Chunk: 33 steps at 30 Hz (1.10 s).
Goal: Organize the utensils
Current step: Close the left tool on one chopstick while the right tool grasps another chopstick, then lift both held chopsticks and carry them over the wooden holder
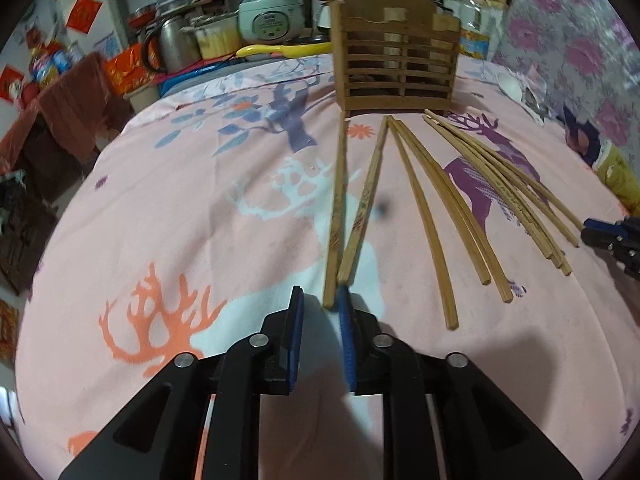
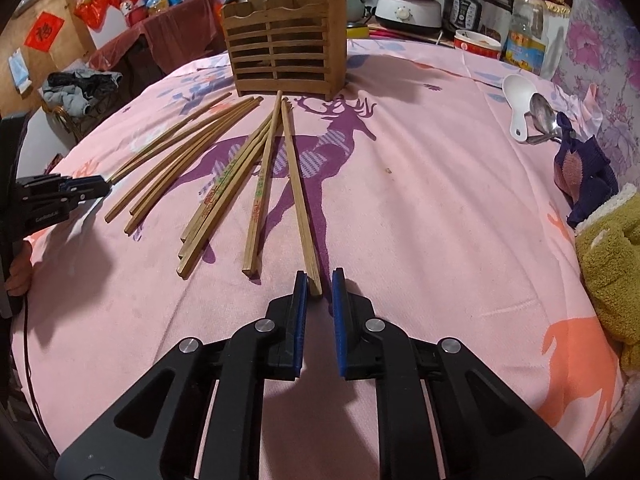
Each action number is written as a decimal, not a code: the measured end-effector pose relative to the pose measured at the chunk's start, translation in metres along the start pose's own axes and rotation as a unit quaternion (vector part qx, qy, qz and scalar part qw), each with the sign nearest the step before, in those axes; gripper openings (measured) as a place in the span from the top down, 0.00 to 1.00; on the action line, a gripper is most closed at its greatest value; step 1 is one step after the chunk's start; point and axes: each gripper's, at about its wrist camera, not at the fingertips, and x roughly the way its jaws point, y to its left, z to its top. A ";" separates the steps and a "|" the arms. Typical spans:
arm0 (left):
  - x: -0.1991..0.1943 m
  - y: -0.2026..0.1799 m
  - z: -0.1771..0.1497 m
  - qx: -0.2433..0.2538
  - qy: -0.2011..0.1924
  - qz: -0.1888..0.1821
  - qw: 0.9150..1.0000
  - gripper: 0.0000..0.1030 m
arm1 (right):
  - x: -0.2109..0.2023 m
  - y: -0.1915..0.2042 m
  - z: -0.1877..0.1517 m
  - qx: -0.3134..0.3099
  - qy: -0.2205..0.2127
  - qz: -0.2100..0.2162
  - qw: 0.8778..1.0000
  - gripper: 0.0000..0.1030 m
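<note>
Several wooden chopsticks (image 1: 420, 200) lie fanned out on the pink deer-print cloth (image 1: 200, 220), in front of a slatted wooden utensil holder (image 1: 394, 60). My left gripper (image 1: 320, 300) is open, with the near ends of two chopsticks (image 1: 340, 216) between its fingertips. In the right wrist view the chopsticks (image 2: 224, 176) and the holder (image 2: 284, 52) show too. My right gripper (image 2: 320, 284) is open, with the near end of one chopstick (image 2: 298, 184) lying by its left pad. The left gripper (image 2: 80, 188) shows at the left there, the right gripper (image 1: 600, 236) at the left view's right edge.
A white spoon (image 2: 520, 104) and a metal spoon (image 2: 546, 118) lie at the far right by a dark cloth (image 2: 584, 172) and a green plush thing (image 2: 612, 264). Rice cookers (image 2: 476, 4), an oil bottle (image 2: 526, 36) and bowls stand behind the table.
</note>
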 end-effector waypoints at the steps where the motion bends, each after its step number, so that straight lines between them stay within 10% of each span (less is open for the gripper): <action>1: 0.001 -0.004 0.001 0.009 -0.001 0.002 1.000 0.90 | 0.000 0.000 0.000 0.000 0.000 0.000 1.000 0.87; 13: -0.043 0.004 0.012 -0.021 -0.059 -0.003 0.998 0.94 | -0.030 0.000 0.007 0.015 -0.062 -0.009 0.998 0.93; 33: -0.131 -0.034 0.138 -0.016 -0.161 -0.050 0.986 0.94 | -0.121 0.030 0.102 0.012 -0.223 0.008 0.975 0.94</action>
